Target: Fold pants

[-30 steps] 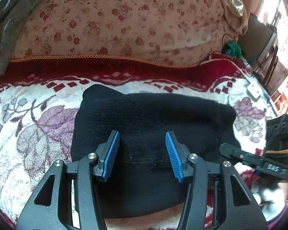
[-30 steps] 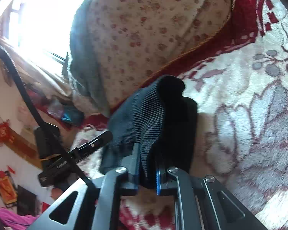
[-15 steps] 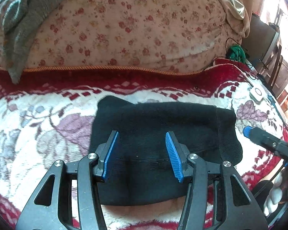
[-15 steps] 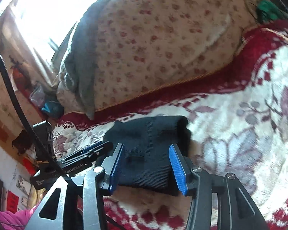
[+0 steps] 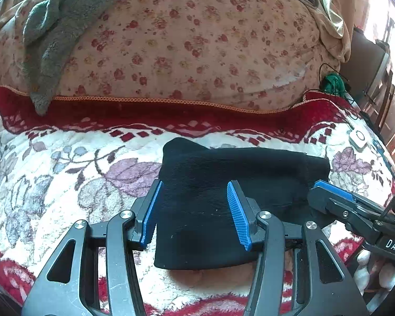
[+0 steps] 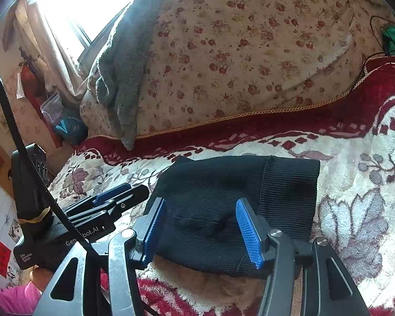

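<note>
The black knit pants point(image 5: 223, 184) lie folded into a compact rectangle on the floral blanket point(image 5: 65, 179); they also show in the right wrist view point(image 6: 223, 197), ribbed waistband to the right. My left gripper point(image 5: 194, 213) is open and empty, its blue pads above the near part of the bundle. My right gripper point(image 6: 201, 230) is open and empty over the bundle's near edge. The right gripper shows in the left wrist view point(image 5: 329, 192) at the pants' right side. The left gripper shows in the right wrist view point(image 6: 118, 197) at their left.
A flowered duvet heap point(image 5: 184, 44) with a grey fleece point(image 5: 52, 36) draped on it rises behind the pants. A white round-buttoned device point(image 5: 358, 138) and green yarn with cables point(image 5: 334, 84) lie at the right. A window point(image 6: 73, 2) glares at the left.
My right gripper let go of the pants' edge, which it held shut a second ago, and opened. The bundle now lies flat. Both grippers have drawn back a little.
</note>
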